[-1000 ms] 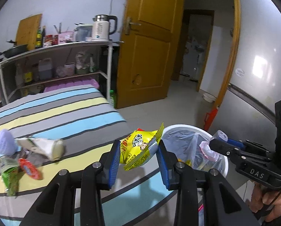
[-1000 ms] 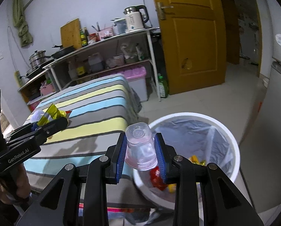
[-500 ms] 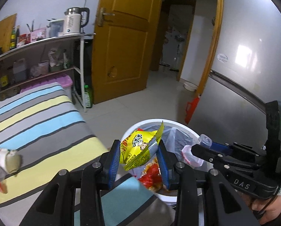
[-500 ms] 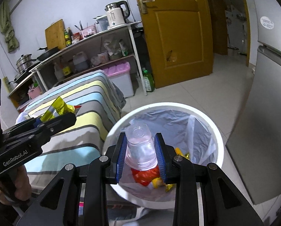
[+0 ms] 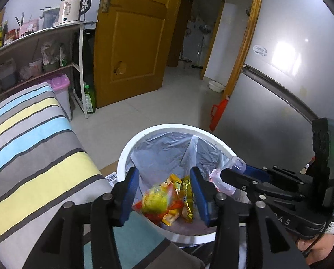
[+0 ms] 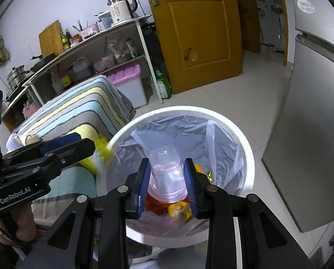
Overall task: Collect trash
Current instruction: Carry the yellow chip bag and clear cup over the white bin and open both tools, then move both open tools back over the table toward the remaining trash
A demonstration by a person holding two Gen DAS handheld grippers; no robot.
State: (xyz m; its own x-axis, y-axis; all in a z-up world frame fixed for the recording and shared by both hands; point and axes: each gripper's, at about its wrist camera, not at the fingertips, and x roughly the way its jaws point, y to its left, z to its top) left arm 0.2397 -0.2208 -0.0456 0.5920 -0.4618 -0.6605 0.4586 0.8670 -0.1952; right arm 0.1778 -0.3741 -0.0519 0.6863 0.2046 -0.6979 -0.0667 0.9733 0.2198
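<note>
Trash bin [image 5: 126, 154] below both grippers: drop cleanly inside the rim.
Left wrist: left gripper [image 5: 163, 194] jaws opening, yellow wrapper [image 5: 155, 201] falling free. Right wrist: right gripper [image 6: 167, 181] clamps the plastic cup [image 6: 167, 174] above the liner; release it centred.

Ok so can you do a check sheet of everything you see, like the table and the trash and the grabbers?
Surface: striped cloth, wrinkle-free where seen.
Job's things: white bin with liner, wrappers inside; yellow snack bag blurred, dropping in; clear cup upside down above the bin.
Clutter: crumpled trash on the cloth's far end.
Grippers: left gripper jaws opening, pads touching nothing; right gripper clamped on the cup.
Cables: thin black cord by the hand.
Surroundings: wooden door, shelf with kettle, fridge.
</note>
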